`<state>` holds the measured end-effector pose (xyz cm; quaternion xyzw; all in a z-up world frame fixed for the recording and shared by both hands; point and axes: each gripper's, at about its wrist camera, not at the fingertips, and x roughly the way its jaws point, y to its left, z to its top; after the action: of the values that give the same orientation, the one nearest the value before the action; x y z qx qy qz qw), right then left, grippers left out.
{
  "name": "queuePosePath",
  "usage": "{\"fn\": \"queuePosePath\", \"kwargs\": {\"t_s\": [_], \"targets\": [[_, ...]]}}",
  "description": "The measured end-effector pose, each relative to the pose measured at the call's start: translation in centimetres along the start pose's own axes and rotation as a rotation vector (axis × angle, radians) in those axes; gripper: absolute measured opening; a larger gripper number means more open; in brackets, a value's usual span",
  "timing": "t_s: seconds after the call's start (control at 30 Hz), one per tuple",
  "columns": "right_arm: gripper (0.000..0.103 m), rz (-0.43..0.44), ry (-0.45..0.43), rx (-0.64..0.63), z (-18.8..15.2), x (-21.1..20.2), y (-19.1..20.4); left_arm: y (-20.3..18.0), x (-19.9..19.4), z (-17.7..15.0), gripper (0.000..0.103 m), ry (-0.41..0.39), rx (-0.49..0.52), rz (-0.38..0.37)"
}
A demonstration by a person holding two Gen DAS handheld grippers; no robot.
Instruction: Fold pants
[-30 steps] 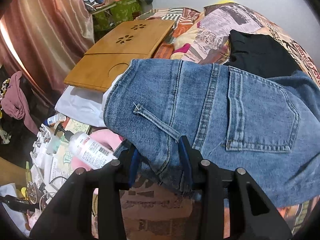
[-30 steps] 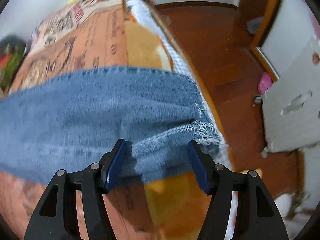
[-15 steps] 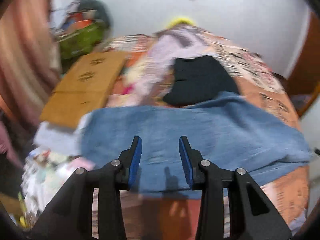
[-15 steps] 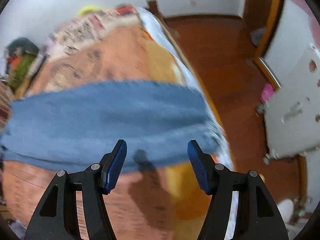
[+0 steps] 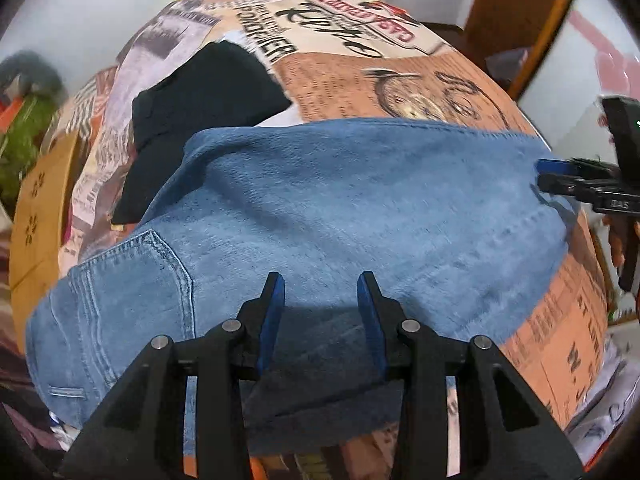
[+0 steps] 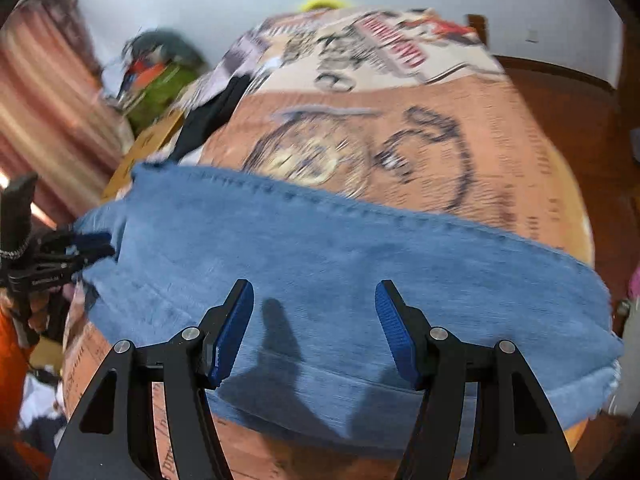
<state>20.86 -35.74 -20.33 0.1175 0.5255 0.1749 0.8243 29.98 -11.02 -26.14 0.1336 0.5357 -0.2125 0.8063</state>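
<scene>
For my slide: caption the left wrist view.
Open left tool above folded blue jeans on a printed bedspread.

The left gripper (image 5: 320, 292) points steeply down, its jaws parted with nothing between the blue pads. The right gripper (image 6: 314, 304) also tilts down, its jaws set wider and likewise empty (the pads are clear of any cloth). From each wrist view the other gripper shows at the frame's edge, with fingers (image 5: 616, 236) of the person's hand wrapped round its handle.
</scene>
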Motion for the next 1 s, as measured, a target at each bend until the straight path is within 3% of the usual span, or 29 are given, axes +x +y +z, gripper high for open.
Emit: {"fn": "queuePosePath", "kwargs": {"t_s": [0.17, 0.33, 0.53, 0.77, 1.0], "targets": [[0.059, -0.009, 0.057, -0.073, -1.4, 0.6, 1.6, -0.1, -1.4, -1.6, 0.039, 0.000, -0.011, -0.059], [0.059, 0.066, 0.058, -0.040, -2.4, -1.0, 1.5, -0.6, -2.1, -3.2, 0.039, 0.005, -0.022, -0.116], [0.062, 0.071, 0.059, -0.049, -4.0, -1.6, 2.3, -2.1, -3.1, -4.8, 0.039, -0.029, -0.006, -0.076], [0.063, 0.086, 0.052, -0.034, -5.4, -1.8, 2.9, -1.4, -4.3, -1.7, 0.039, -0.092, -0.076, -0.108], [0.062, 0.135, 0.046, -0.017, -6.7, -2.3, 3.2, -3.7, -0.3, 3.3, 0.039, -0.039, -0.024, -0.066]]}}
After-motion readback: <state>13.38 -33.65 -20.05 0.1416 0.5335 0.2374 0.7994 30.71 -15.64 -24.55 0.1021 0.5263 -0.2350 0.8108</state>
